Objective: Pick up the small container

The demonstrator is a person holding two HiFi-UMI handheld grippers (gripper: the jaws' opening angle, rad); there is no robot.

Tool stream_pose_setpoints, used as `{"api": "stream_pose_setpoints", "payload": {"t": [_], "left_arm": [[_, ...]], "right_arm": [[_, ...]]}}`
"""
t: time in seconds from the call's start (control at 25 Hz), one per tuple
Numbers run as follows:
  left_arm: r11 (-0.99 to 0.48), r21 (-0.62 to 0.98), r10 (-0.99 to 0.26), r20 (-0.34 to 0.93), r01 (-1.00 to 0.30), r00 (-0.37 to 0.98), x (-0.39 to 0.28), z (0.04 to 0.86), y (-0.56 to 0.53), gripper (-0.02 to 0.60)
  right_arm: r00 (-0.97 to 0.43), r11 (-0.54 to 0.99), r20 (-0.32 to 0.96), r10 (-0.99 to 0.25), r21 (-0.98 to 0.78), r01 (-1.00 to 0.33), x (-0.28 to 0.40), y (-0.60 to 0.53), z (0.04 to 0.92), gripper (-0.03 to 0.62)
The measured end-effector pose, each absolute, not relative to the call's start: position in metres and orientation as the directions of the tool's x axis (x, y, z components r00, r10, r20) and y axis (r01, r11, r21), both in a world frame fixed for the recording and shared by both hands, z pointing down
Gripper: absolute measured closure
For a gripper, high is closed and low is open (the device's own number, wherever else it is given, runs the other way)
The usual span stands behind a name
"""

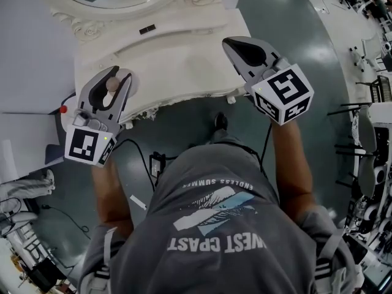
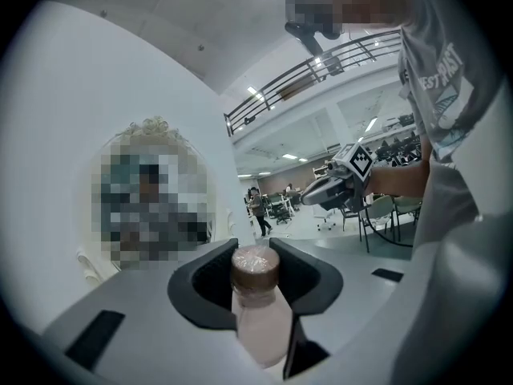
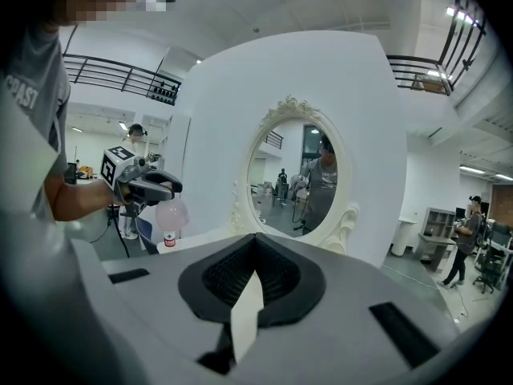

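The small container (image 2: 258,311), a pale pink bottle with a brown cap, stands upright between the jaws of the left gripper (image 2: 256,255), which press on its sides just below the cap. It hangs clear of the white desk (image 1: 184,48), near the desk's front edge. The right gripper (image 3: 255,241) is well apart, its jaws brought together on nothing, pointing at the oval mirror (image 3: 296,175).
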State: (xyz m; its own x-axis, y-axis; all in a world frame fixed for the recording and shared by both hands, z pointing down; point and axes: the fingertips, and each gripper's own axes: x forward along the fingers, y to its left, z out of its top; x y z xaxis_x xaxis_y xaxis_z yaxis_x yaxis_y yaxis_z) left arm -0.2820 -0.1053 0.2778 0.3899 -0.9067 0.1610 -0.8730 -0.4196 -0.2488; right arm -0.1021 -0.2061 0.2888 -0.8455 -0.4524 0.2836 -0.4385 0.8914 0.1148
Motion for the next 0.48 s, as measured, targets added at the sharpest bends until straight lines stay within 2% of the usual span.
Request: {"api": "stream_pose_setpoints", "payload": {"t": [0.48], "left_arm": [[-0.43, -0.235, -0.901, 0.174, -0.871, 0.398, -0.2822, 0.2885, -0.1123, 0.448]], "right_arm": [[-0.833, 0.883, 0.295, -0.468, 0.116, -0.454, -0.0946, -0.2077, 0.2902, 0.569]]}}
